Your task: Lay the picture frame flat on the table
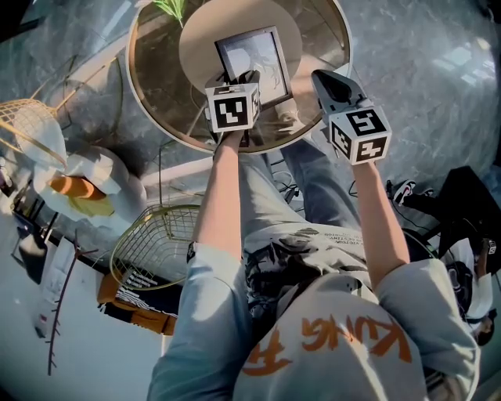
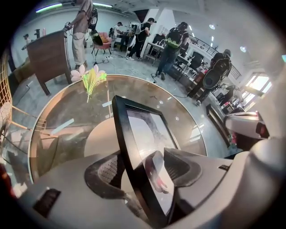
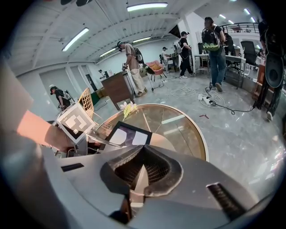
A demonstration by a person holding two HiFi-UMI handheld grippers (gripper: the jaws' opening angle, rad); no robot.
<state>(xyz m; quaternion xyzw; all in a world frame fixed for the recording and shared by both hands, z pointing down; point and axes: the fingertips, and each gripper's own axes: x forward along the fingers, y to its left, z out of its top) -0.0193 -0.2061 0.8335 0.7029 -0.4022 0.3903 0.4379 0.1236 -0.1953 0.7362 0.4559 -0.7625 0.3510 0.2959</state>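
We judge the laying-down nearly done. The picture frame (image 1: 252,64) rests face up on the round beige mat (image 1: 200,39) in the middle of the glass table (image 1: 149,94). Whether its near edge is fully down we cannot tell. The left tool (image 1: 237,78) has its jaws spread, with the frame's near edge standing between them, and the pads do not look to be pressing on it. The right tool (image 1: 333,88) hovers just beside the frame's right side, jaws pressed together on nothing. To finish well, we would draw the left tool straight back along the frame's plane, keeping both pads off the black moulding so the frame neither drags across the mat nor tips up. The right tool should stay well off the glass. A green sprig with pale flowers (image 1: 171,9) lies at the far rim, well apart from the frame. A gold wire basket (image 1: 153,243) sits on the floor to the left, near our retreat path. People stand far behind.
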